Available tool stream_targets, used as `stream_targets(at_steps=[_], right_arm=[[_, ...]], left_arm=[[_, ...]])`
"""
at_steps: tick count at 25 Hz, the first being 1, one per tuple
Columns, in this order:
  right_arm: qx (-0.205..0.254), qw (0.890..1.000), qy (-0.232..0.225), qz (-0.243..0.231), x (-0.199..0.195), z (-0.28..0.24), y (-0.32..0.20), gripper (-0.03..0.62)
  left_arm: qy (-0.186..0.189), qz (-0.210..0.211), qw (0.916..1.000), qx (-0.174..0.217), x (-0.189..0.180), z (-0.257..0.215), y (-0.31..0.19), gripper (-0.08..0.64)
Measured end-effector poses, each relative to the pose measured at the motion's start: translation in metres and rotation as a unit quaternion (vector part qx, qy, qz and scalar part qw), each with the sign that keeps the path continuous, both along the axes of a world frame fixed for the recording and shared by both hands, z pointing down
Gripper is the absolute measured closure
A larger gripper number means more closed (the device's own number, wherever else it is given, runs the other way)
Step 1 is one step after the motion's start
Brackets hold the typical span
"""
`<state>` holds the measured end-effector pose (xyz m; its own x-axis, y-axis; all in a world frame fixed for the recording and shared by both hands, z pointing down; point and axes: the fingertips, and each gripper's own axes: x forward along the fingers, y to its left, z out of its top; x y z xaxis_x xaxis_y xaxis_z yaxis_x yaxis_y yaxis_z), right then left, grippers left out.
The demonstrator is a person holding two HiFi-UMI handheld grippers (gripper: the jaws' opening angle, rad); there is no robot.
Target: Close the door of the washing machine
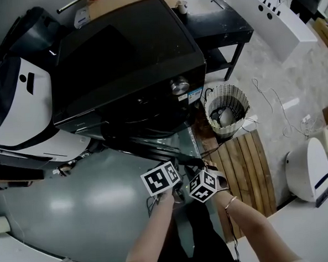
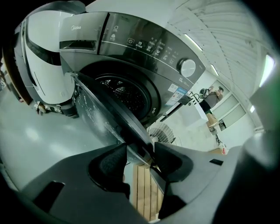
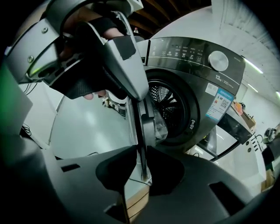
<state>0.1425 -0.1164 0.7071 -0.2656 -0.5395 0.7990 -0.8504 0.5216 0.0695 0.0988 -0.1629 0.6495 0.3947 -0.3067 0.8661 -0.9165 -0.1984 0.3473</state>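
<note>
The left gripper [image 2: 140, 151] grips the free edge of the open door [image 2: 98, 116] with its jaws wide. The right gripper [image 3: 142, 154], jaws narrower, pinches the same edge just below.

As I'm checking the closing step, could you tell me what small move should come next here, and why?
Probably swing the door a little toward the drum opening. The door stands open, well clear of the opening, and the left gripper and right gripper each have its outer edge between their jaws, so both look placed to push it shut.
</note>
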Motion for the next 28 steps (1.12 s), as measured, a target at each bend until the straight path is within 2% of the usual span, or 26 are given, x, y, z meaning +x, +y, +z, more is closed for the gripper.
stream_targets(at_steps=[5,7,10,12,13,14,15,16,18,21,22,23,24,25,28], right_arm=[[-0.004,1.000,-0.016,0.003,0.011,0.005,-0.013,0.505],[-0.008,1.000,-0.024,0.003,0.015,0.005,-0.017,0.502],[-0.007,1.000,-0.027,0.002,0.021,0.007,-0.025,0.500],[-0.006,1.000,-0.028,0.003,0.026,0.008,-0.030,0.497],[-0.005,1.000,-0.029,0.003,0.028,0.008,-0.032,0.495],[-0.005,1.000,-0.028,0.002,0.031,0.009,-0.034,0.494],[-0.003,1.000,-0.027,0.000,0.033,0.010,-0.037,0.492],[-0.001,1.000,-0.024,-0.001,0.036,0.011,-0.040,0.491],[0.005,1.000,-0.020,-0.001,0.041,0.012,-0.048,0.489],[0.013,1.000,-0.021,0.012,0.051,0.013,-0.062,0.482],[0.014,1.000,-0.022,0.017,0.055,0.013,-0.065,0.480],[0.016,0.999,-0.022,0.020,0.058,0.014,-0.068,0.477],[0.019,0.999,-0.020,0.021,0.061,0.014,-0.072,0.477],[0.022,0.999,-0.018,0.019,0.063,0.015,-0.075,0.476],[0.030,0.999,-0.018,0.018,0.069,0.017,-0.085,0.474]], left_arm=[[0.039,0.002,0.9991,-0.015,0.004,-0.011,0.000,0.360],[0.050,0.024,0.9985,0.003,0.002,-0.023,0.002,0.359],[0.039,0.095,0.9927,0.064,-0.003,-0.040,-0.006,0.359],[0.022,0.155,0.9815,0.111,-0.006,-0.050,-0.015,0.357],[0.006,0.191,0.9720,0.136,-0.007,-0.054,-0.019,0.357],[-0.014,0.233,0.9589,0.162,-0.007,-0.056,-0.023,0.357],[-0.040,0.276,0.9416,0.188,-0.008,-0.058,-0.027,0.356],[-0.068,0.320,0.9207,0.213,-0.008,-0.058,-0.032,0.351],[-0.127,0.398,0.8718,0.256,-0.007,-0.055,-0.044,0.348],[-0.210,0.489,0.7899,0.304,-0.001,-0.047,-0.058,0.347],[-0.232,0.510,0.7655,0.317,0.002,-0.043,-0.061,0.347],[-0.249,0.524,0.7455,0.329,0.006,-0.040,-0.064,0.348],[-0.261,0.532,0.7309,0.339,0.010,-0.037,-0.067,0.350],[-0.268,0.536,0.7213,0.347,0.014,-0.034,-0.071,0.353],[-0.279,0.546,0.7039,0.358,0.026,-0.025,-0.080,0.354]])
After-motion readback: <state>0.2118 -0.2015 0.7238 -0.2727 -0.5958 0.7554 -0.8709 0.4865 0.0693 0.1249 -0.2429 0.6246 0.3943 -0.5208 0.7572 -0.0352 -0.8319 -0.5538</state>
